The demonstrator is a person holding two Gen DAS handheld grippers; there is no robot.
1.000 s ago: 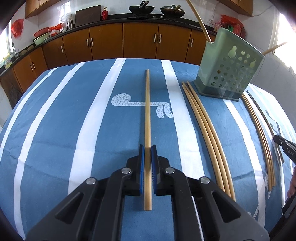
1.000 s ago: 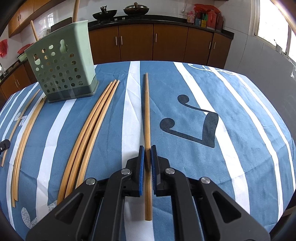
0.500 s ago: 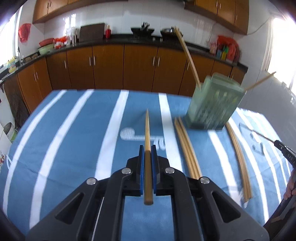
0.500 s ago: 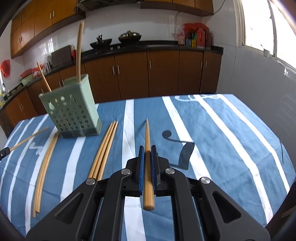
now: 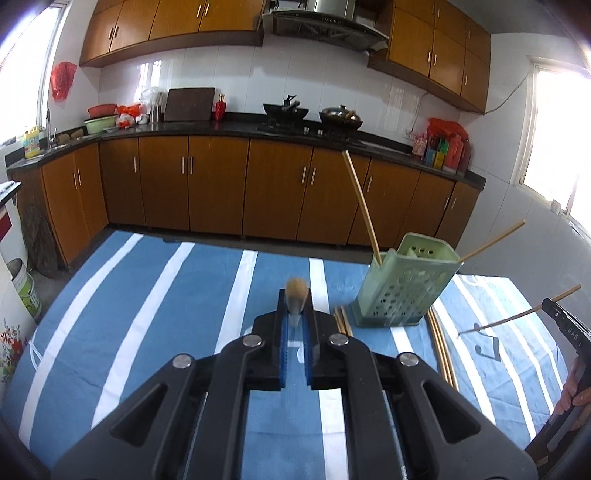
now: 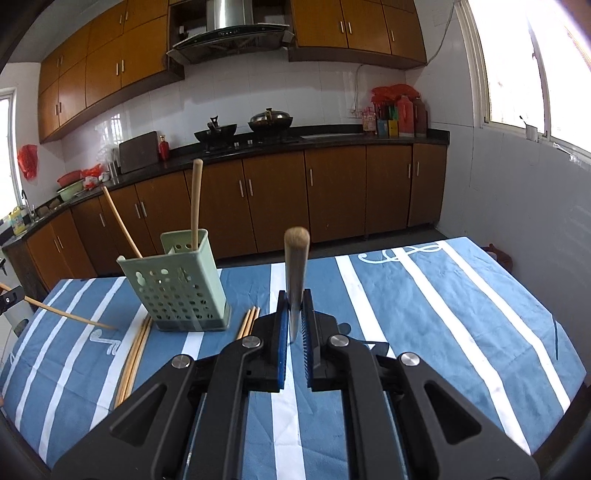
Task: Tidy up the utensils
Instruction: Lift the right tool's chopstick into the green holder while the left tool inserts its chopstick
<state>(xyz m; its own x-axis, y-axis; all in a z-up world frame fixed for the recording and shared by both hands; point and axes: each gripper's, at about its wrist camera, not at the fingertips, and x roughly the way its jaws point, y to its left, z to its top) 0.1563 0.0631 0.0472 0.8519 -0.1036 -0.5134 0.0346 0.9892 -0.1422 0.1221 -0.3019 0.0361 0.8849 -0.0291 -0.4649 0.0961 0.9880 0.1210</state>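
Two tongs raised above striped tablecloth (image 5: 155, 306), left tongs (image 5: 295, 314) and right tongs (image 6: 294, 314) each clamped on a chopstick (image 6: 296, 266)

Both chopsticks lifted clear of the striped tablecloth (image 5: 155, 302), where each lay flat a second ago. Left gripper (image 5: 295, 317) raised, its chopstick (image 5: 296, 291) now end-on toward the lens. Right gripper (image 6: 295, 321) raised likewise, its chopstick (image 6: 296, 273) tilted steeply upward. Green holder (image 6: 177, 291) now lower and farther in both views; upper cabinets and range hood (image 6: 229, 33) newly in sight.
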